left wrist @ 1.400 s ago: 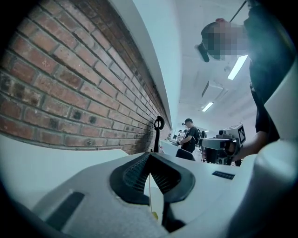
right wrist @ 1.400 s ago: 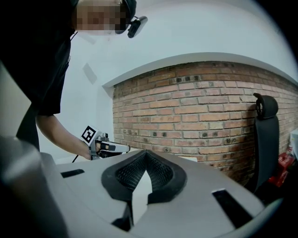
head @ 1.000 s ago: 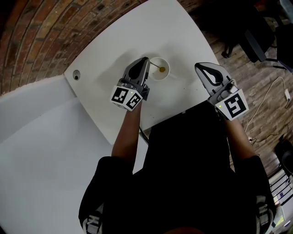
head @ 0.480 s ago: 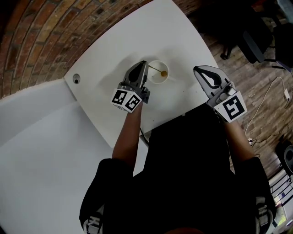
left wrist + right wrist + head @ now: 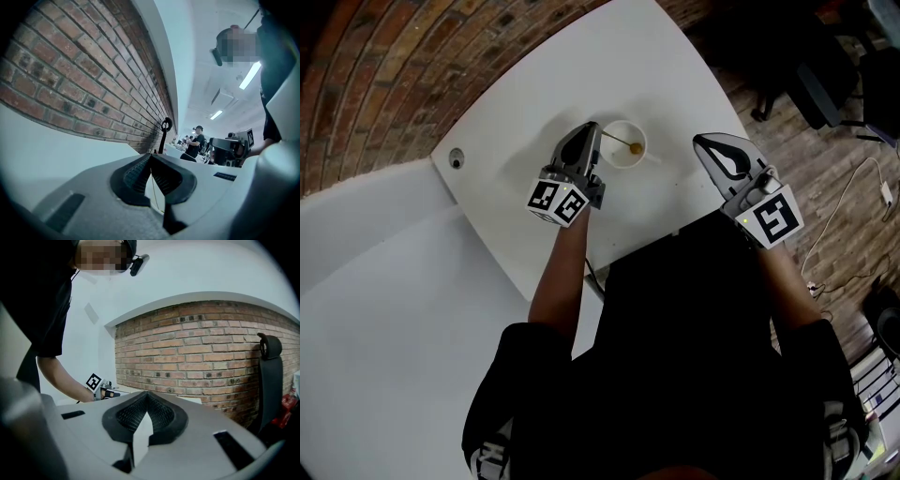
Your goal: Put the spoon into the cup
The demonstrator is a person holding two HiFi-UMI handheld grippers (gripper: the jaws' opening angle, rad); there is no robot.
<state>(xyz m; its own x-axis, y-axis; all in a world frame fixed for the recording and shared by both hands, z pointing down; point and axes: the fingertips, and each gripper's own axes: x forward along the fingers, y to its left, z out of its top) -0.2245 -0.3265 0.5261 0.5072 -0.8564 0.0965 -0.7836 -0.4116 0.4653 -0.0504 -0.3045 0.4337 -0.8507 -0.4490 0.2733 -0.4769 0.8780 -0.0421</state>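
Head view steeply down on table [image 5: 675, 84]; gripper views sharing brick wall [image 5: 197, 348].

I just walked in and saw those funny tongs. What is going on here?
A person holds tongs in each hand over a white table. The left tongs are shut on the thin handle of a spoon, and its golden end sits within the opening of the white cup. The right tongs are shut on nothing and hang off to the side, apart from the cup.

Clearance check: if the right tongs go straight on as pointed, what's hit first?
Probably the brick wall. The right tongs aim over the table, missing the cup; depth is unclear.
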